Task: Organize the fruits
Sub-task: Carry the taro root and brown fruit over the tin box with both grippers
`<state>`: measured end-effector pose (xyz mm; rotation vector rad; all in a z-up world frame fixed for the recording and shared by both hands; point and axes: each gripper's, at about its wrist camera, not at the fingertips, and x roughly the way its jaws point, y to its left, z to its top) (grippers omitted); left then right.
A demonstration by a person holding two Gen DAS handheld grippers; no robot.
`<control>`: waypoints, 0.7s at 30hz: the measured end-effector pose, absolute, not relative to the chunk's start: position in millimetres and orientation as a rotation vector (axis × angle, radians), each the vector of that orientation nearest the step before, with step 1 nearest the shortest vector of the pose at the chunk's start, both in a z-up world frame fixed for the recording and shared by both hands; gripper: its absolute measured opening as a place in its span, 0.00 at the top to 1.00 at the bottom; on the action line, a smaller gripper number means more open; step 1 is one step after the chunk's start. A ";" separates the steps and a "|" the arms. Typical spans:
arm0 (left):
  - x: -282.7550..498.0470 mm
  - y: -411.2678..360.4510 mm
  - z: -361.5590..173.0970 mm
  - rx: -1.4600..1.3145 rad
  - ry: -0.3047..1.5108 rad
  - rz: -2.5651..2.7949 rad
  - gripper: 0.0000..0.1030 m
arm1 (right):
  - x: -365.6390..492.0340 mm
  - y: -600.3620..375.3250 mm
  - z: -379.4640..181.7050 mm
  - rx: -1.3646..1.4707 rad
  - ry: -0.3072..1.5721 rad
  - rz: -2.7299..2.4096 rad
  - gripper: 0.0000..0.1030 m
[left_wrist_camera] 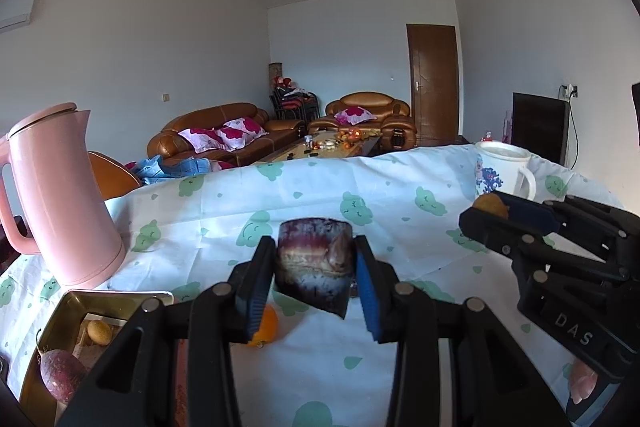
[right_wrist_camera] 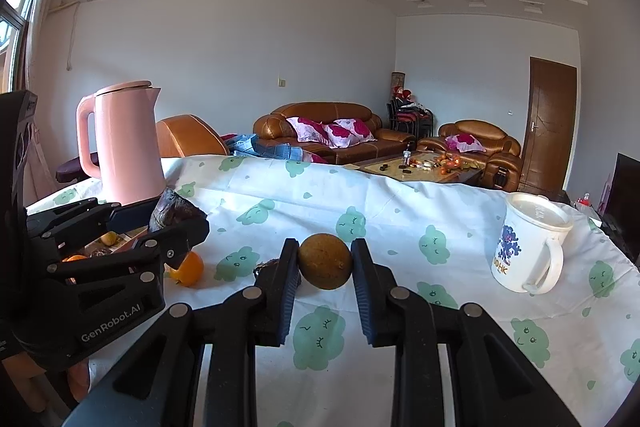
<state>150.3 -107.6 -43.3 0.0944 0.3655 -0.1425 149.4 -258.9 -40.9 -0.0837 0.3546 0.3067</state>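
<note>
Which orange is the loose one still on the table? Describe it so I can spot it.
Start at the pink kettle on the tablecloth. In front of it, beneath the left gripper, lies the orange. It is the only bright orange fruit on bare cloth, not in the tin.

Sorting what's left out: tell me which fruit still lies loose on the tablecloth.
The orange, bare on the cloth beside the tin. The brown round fruit is held in the right gripper; the passion fruit sits in the tin.

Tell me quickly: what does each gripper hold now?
Left gripper: closed on a dark purple fruit piece.
Right gripper: closed on a round brown fruit.
</note>
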 end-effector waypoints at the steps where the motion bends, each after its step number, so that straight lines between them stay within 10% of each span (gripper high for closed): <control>1: 149.3 -107.6 -43.1 0.095 0.362 -0.142 0.60 | 149.0 -258.5 -40.8 -0.084 0.353 0.307 0.73; 21: 133.3 -96.4 -41.7 0.064 0.346 -0.154 0.60 | 137.7 -251.7 -39.1 -0.097 0.312 0.316 0.73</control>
